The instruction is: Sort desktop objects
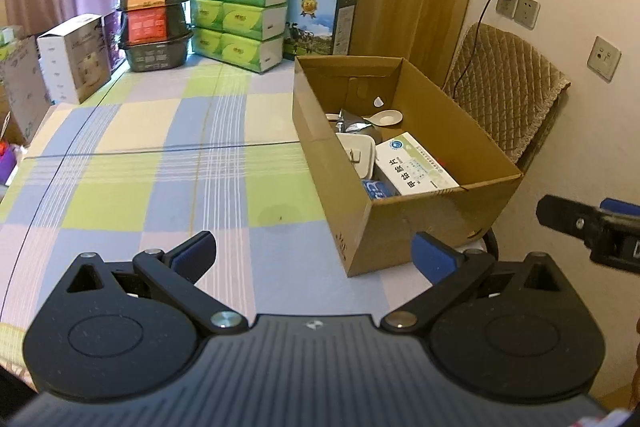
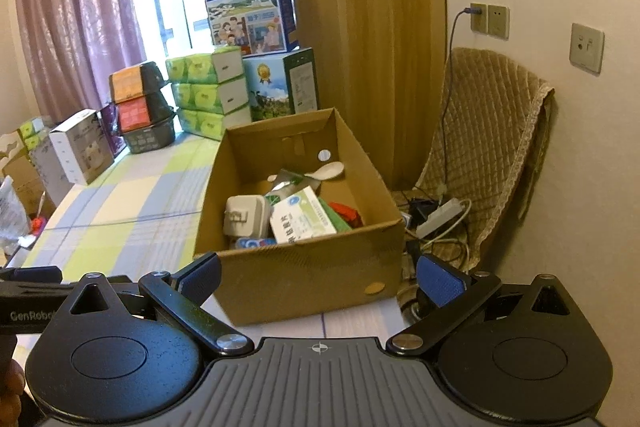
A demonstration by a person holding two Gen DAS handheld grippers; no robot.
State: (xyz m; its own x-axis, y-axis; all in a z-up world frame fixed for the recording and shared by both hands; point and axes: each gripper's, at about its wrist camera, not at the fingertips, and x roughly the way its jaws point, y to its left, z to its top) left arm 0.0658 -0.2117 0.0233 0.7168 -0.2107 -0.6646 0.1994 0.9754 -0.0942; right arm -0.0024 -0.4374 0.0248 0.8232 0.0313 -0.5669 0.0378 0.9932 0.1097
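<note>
An open cardboard box (image 1: 448, 143) (image 2: 304, 279) stands on the checked tablecloth (image 1: 160, 163) at the table's right edge. Inside lie a white medicine carton (image 1: 416, 163) (image 2: 302, 215), a white lidded container (image 1: 358, 151) (image 2: 246, 213), a white spoon (image 1: 386, 118) (image 2: 328, 171), a silver pouch (image 1: 354, 123), a blue item (image 1: 378, 189) (image 2: 252, 242) and something red (image 2: 346, 213). My left gripper (image 1: 314, 255) hangs open and empty, near the box's front left corner. My right gripper (image 2: 318, 281) is open and empty in front of the box's near wall. Each gripper shows at the edge of the other's view.
Along the table's far edge stand green tissue packs (image 1: 240, 19) (image 2: 208, 91), stacked black baskets (image 1: 154, 23) (image 2: 144, 103), a white carton (image 1: 74, 57) (image 2: 80, 145) and milk boxes (image 1: 320, 21) (image 2: 250, 7). A quilted chair (image 1: 504, 87) (image 2: 488, 155) with a power strip (image 2: 438, 217) sits by the wall.
</note>
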